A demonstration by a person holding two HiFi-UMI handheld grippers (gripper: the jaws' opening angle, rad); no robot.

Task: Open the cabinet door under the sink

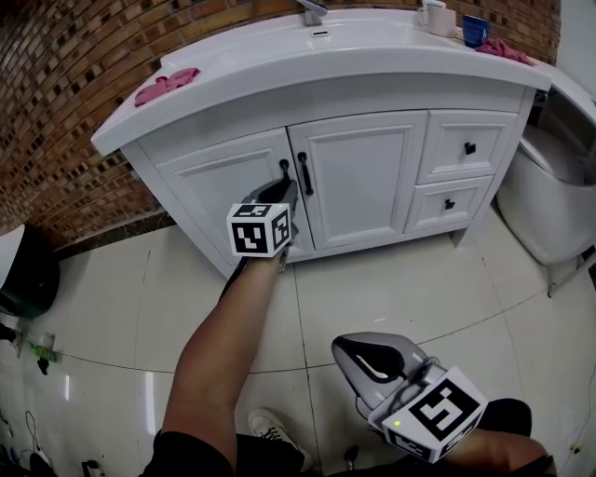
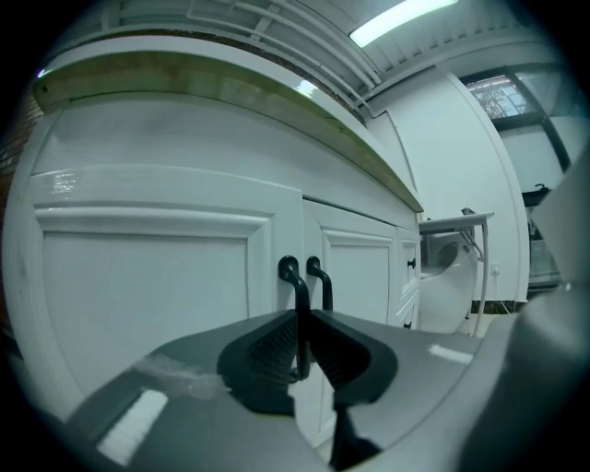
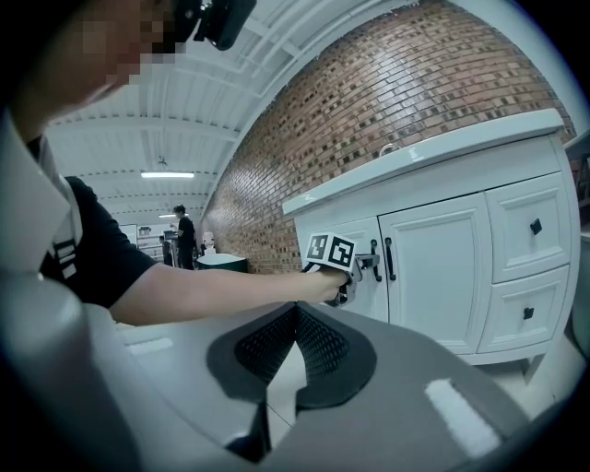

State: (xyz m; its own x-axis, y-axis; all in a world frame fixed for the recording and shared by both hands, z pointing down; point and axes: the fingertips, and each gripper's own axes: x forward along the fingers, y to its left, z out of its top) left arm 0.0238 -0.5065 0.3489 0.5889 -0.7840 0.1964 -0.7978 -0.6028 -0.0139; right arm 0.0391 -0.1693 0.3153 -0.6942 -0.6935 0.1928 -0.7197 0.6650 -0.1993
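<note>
The white cabinet under the sink has two doors, each with a black bar handle at the middle seam. My left gripper (image 1: pixel 284 183) reaches level to the left door (image 1: pixel 214 191) and is shut on the left door's handle (image 2: pixel 296 309), which stands upright between the ribbed pads. The right door's handle (image 2: pixel 321 281) is free just beside it. Both doors look flush with the cabinet front. My right gripper (image 1: pixel 343 350) hangs low over the floor tiles, well back from the cabinet, jaws shut with nothing between them (image 3: pixel 297 312).
Two drawers (image 1: pixel 466 147) with black knobs sit right of the doors. A white toilet (image 1: pixel 559 200) stands at the far right. On the countertop (image 1: pixel 279 56) lie pink cloths (image 1: pixel 166 86), a blue cup (image 1: pixel 475 31) and a white mug (image 1: pixel 433 16). A dark bin (image 1: pixel 23 270) stands at left.
</note>
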